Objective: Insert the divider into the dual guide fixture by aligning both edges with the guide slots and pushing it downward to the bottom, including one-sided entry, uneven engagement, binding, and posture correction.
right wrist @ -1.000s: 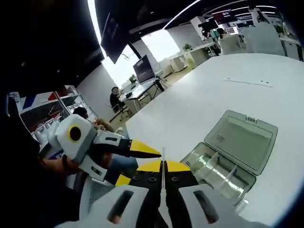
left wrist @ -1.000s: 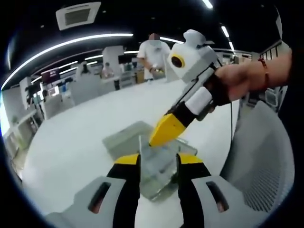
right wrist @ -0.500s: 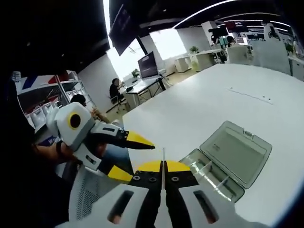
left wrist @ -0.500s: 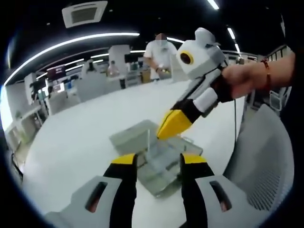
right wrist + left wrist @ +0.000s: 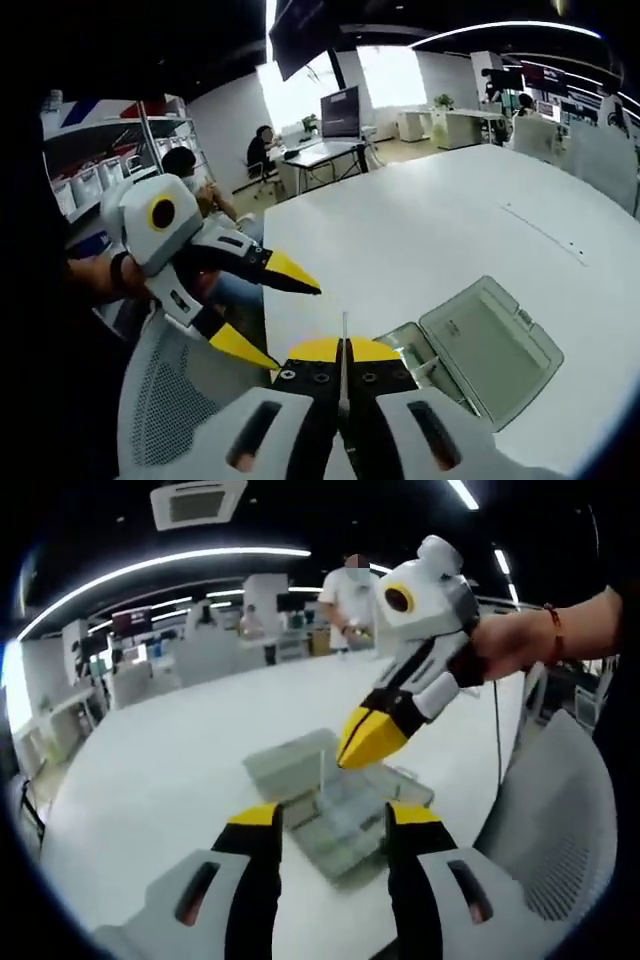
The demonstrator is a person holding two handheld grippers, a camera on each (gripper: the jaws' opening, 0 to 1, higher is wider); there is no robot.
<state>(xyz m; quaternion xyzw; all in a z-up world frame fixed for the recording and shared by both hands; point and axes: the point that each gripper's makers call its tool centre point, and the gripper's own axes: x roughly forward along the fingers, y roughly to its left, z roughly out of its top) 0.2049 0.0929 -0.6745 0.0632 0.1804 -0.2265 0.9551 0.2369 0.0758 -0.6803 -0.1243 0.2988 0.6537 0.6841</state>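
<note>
1. The right gripper (image 5: 343, 352) has its jaws clenched on the thin clear divider (image 5: 344, 335), which stands up between them, above the open box.
2. The left gripper (image 5: 330, 822) has its jaws spread wide and grasps nothing.
3. The clear compartment box (image 5: 432, 366), the guide fixture, lies with its lid (image 5: 492, 349) open near the edge of the white table (image 5: 420, 230).
4. I judge the step is the approach: next, lower the divider and align both its edges with the slots.

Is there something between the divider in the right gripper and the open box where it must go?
Nothing visible blocks it. The right gripper holds the divider above the table, and the box lies open nearby. The left gripper is off to the side.
</note>
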